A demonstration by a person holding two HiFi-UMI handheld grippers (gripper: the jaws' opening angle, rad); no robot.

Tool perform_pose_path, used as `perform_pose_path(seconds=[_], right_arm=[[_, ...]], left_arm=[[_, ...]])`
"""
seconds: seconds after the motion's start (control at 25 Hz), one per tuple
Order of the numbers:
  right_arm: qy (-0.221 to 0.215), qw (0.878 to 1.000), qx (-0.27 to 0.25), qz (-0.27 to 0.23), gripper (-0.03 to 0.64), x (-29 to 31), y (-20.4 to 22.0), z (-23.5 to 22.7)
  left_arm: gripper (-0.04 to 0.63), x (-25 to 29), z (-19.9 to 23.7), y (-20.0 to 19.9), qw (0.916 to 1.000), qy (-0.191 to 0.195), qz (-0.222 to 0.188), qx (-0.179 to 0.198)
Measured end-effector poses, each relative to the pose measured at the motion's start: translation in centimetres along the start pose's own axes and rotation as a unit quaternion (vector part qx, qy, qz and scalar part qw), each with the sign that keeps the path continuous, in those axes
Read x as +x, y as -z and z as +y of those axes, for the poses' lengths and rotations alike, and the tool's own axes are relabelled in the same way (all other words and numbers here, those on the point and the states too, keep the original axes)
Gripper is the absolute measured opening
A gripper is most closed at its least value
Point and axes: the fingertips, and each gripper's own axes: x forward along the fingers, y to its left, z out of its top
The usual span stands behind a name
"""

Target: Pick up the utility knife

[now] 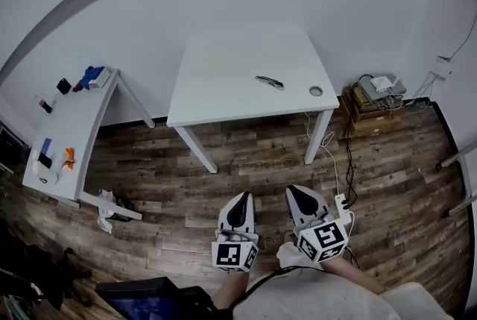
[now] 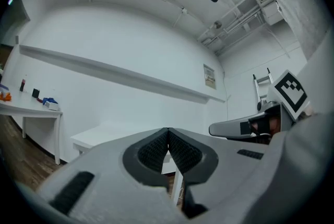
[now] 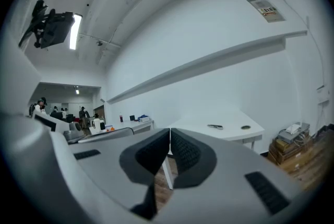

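The utility knife (image 1: 269, 82), slim and grey, lies on the right half of a white table (image 1: 223, 87); the right gripper view shows the knife (image 3: 214, 126) small and far off on that table (image 3: 229, 131). Both grippers hang low over the wooden floor, well short of the table. My left gripper (image 1: 239, 201) is shut with nothing between its pads (image 2: 156, 152). My right gripper (image 1: 299, 196) is shut and empty too, its tips (image 3: 169, 134) aimed toward the table.
A small round grey disc (image 1: 316, 91) sits near the table's right edge. A second white table (image 1: 74, 124) at the left carries small items. Cardboard boxes (image 1: 373, 98) and cables (image 1: 344, 162) lie at the right, a power strip (image 1: 341, 201) beside my right gripper.
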Motion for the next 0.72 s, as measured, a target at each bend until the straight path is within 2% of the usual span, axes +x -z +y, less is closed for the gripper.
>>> perform_pose_path(seconds=[0.32, 0.52, 0.72], right_arm=[[-0.019, 1.0, 0.007, 0.011, 0.009, 5.3, -1.3, -6.8], [-0.013, 1.0, 0.023, 0.009, 0.009, 7.2, -1.4, -10.0], [-0.026, 0.999, 0.022, 0.012, 0.009, 8.2, -1.3, -10.5]], left_arm=[[0.008, 9.2, -0.7, 0.1, 0.9999, 0.001, -0.007, 0.007], [0.008, 11.9, -0.9, 0.4, 1.0, 0.0, -0.007, 0.002], [0.008, 13.1, -0.4, 0.6, 0.9999, -0.01, 0.003, 0.001]])
